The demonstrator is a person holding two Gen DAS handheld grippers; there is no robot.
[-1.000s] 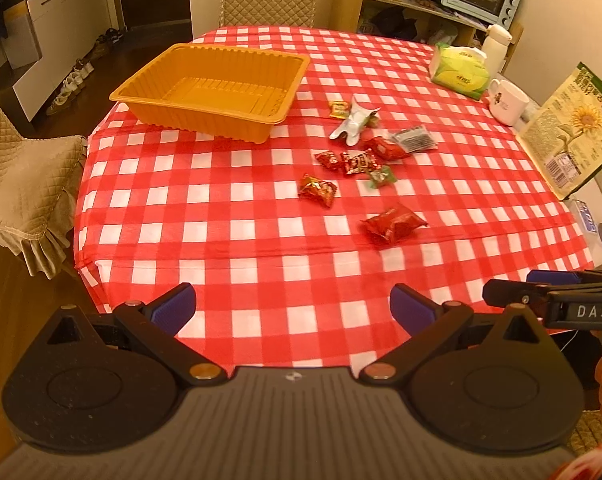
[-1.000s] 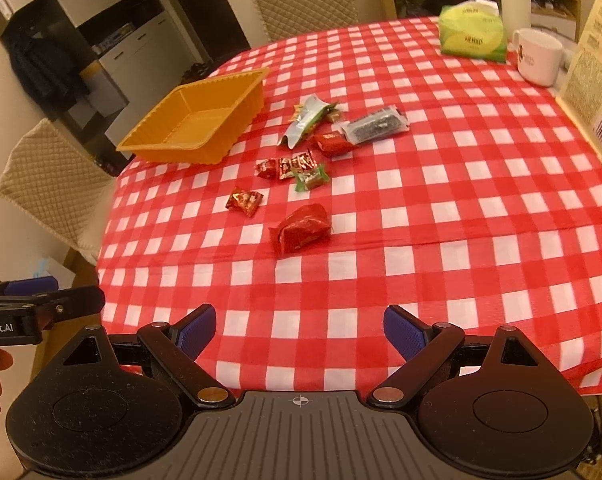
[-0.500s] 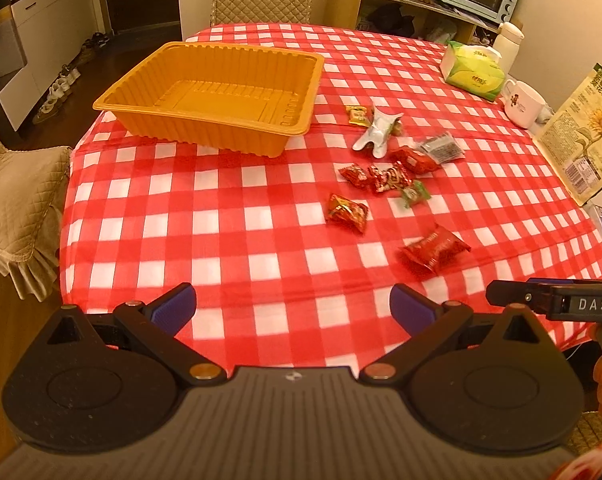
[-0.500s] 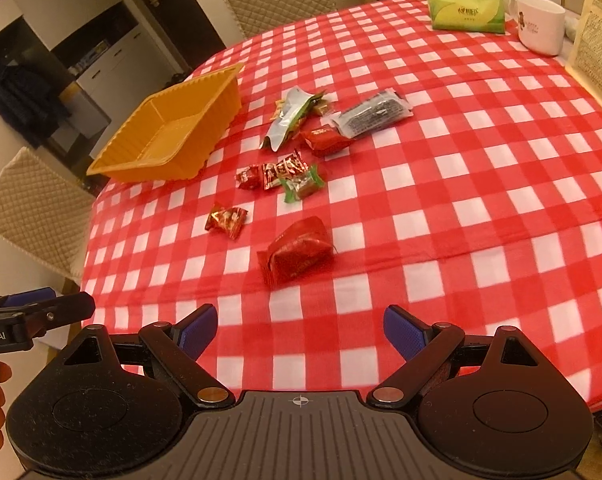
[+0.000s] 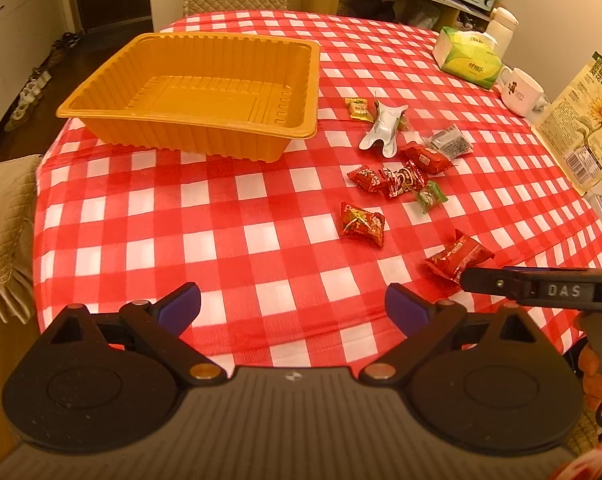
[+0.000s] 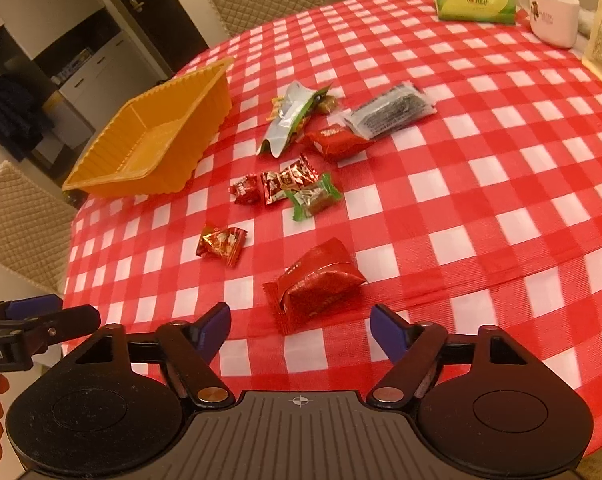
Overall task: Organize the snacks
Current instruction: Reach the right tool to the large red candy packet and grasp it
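An empty orange tray [image 5: 313, 80] [image 6: 149, 168] stands on the red checked tablecloth. To its right lie several loose snacks: a big red packet [image 5: 459, 260] [image 6: 317, 284], a red candy [image 5: 361, 220] [image 6: 223, 242], a cluster of small red candies [image 5: 389, 178], a green candy [image 5: 431, 196], a silver wrapper [image 5: 383, 132] and a dark packet [image 5: 449, 142]. My left gripper [image 5: 293, 308] hovers over bare cloth, jaws wide and closing slightly, nothing between them. My right gripper [image 6: 301, 326] is closing, with the big red packet's near corner between its fingertips, untouched.
A green tissue pack [image 5: 469, 62], a white mug [image 5: 521, 92] and a sunflower-printed box [image 5: 581, 120] stand along the table's far right side. Quilted chairs [image 6: 17, 216] flank the table. The table's near edge runs just under both grippers.
Both grippers have moved forward and down toward the table, so tray and snacks look larger. The right gripper's fingers have drawn closer together around the big red packet.
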